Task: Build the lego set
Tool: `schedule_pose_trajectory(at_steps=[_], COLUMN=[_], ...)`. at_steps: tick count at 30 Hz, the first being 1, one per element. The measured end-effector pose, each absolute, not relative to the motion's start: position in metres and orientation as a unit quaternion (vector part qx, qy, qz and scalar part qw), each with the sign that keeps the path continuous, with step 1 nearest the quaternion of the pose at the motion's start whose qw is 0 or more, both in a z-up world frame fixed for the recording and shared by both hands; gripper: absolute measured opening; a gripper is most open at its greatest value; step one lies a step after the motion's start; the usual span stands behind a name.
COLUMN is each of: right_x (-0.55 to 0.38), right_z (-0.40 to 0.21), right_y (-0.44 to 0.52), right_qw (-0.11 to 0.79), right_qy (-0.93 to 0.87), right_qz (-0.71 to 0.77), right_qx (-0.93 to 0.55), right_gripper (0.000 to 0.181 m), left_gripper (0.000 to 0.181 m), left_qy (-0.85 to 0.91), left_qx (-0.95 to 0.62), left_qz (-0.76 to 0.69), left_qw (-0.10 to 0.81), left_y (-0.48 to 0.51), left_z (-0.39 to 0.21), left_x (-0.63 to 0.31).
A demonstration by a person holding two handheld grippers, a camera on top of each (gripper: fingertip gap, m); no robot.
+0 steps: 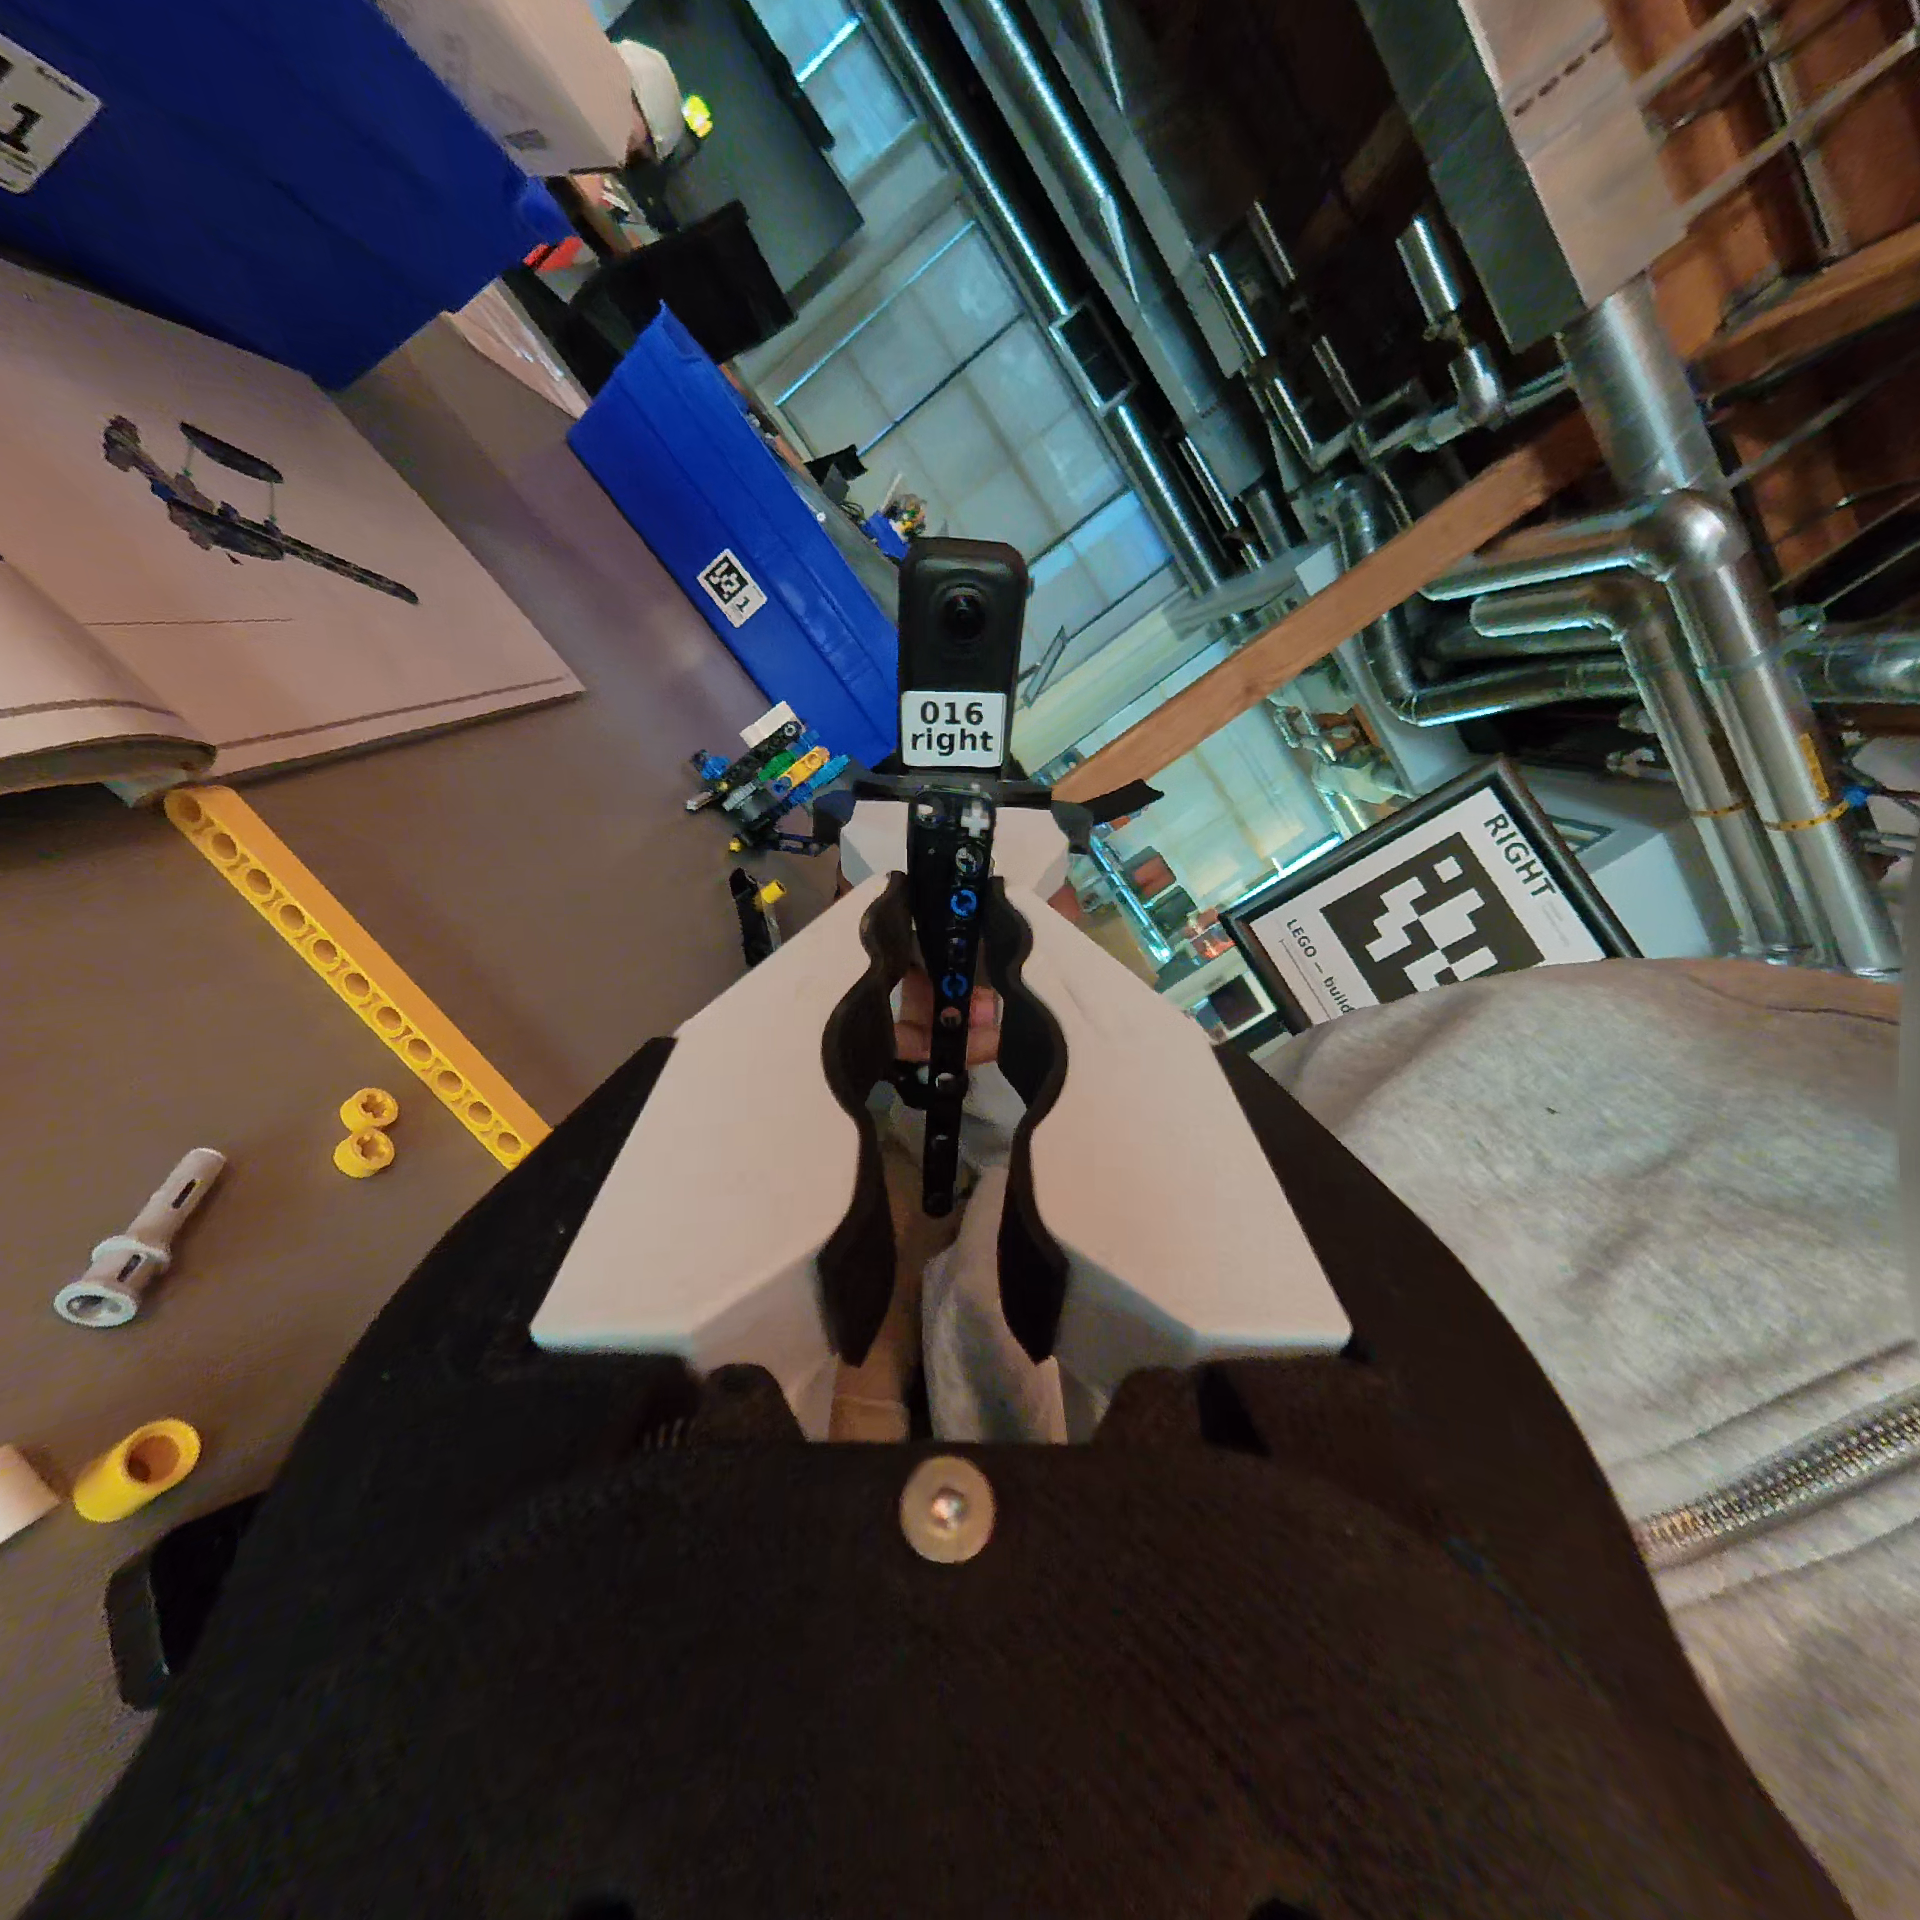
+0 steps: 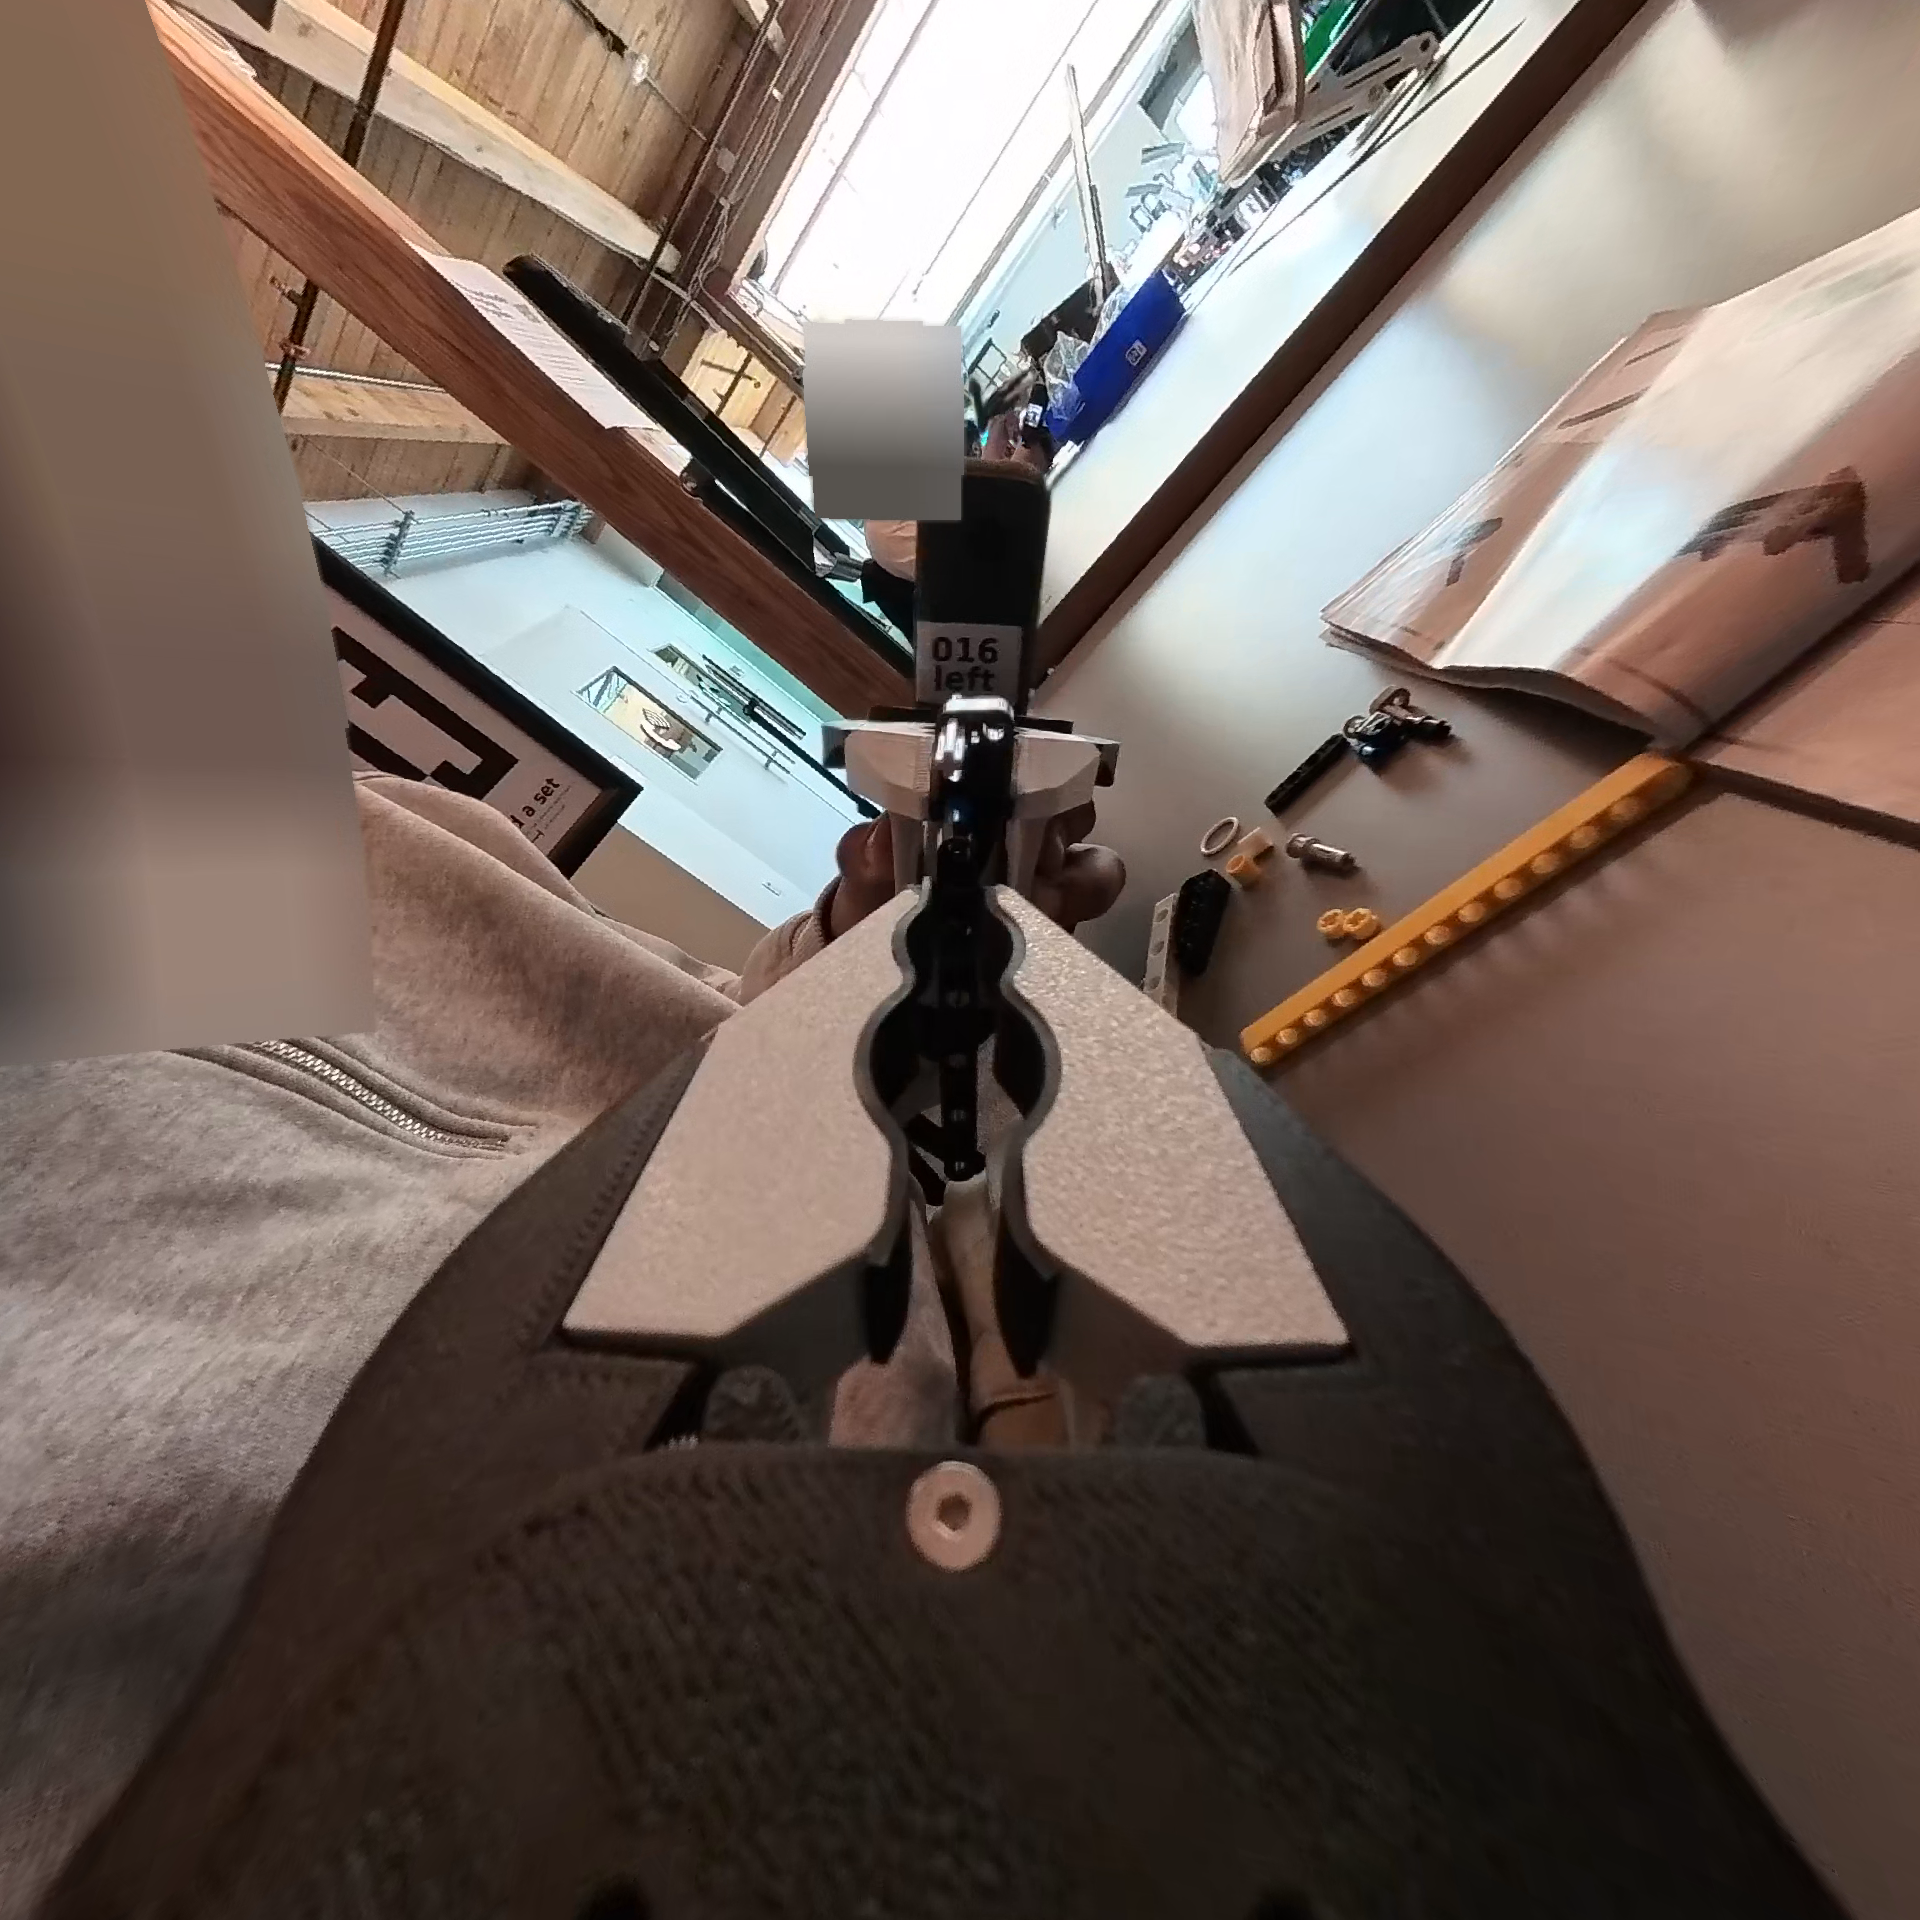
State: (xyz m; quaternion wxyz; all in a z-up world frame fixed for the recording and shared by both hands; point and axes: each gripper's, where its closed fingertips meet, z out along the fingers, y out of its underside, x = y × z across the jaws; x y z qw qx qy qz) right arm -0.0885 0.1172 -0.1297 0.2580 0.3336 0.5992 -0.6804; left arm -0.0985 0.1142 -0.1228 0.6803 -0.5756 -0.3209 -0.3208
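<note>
Black perforated Lego beam with blue pins [image 1: 951,997] is held up off the grey-brown table [image 1: 582,914], caught between both tools, which face each other tip to tip. Left gripper [image 1: 943,914] has its white fingers [image 1: 727,1164] closed in narrow on the near end of the beam; same beam in the right wrist view [image 2: 954,997] runs through the right gripper [image 2: 956,914], also pinched nearly closed on it, its grey textured fingers [image 2: 800,1122] on both sides. Beam's far end carries a white cross-shaped piece, and a shiny silver bit shows at that end in the right wrist view; exact contact points there are too small to tell. A hand [image 2: 1081,862] shows behind the opposite tool. Grey zip sweatshirt [image 1: 1558,1299] fills the side toward the person. On the table, well apart from the held beam: long yellow holed beam [image 1: 353,977] lying near the edge of an open instruction booklet [image 1: 260,582], two small yellow bushes [image 1: 366,1130] just beside it, a light grey axle connector [image 1: 140,1236], a yellow cylinder piece [image 1: 140,1467] near the table edge, and a small multicolour sub-assembly [image 1: 769,774] by a blue plastic bin [image 1: 727,520]. Framed black-and-white marker sign [image 1: 1444,914] stands behind.
</note>
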Motion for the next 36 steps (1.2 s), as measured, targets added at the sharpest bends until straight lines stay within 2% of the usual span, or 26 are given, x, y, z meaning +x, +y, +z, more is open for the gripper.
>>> schedule_pose_trajectory(at_steps=[24,36], right_x=[-0.0907,-0.0894], right_z=[-0.1337,-0.131], right_y=[0.1189,0.1198], right_qw=[0.268,0.255], right_qy=[0.596,0.609], right_qz=[-0.678,-0.672], right_qx=[0.338,0.335], right_gripper=[0.005,0.005], left_gripper=[0.01,0.011], left_qy=[-0.307,-0.309], left_qx=[-0.615,-0.608], left_qz=[-0.257,-0.278], left_qw=[0.68,0.677], left_y=[0.1152,0.1162], left_z=[-0.1253,-0.1235], left_x=[-0.0991,-0.0968])
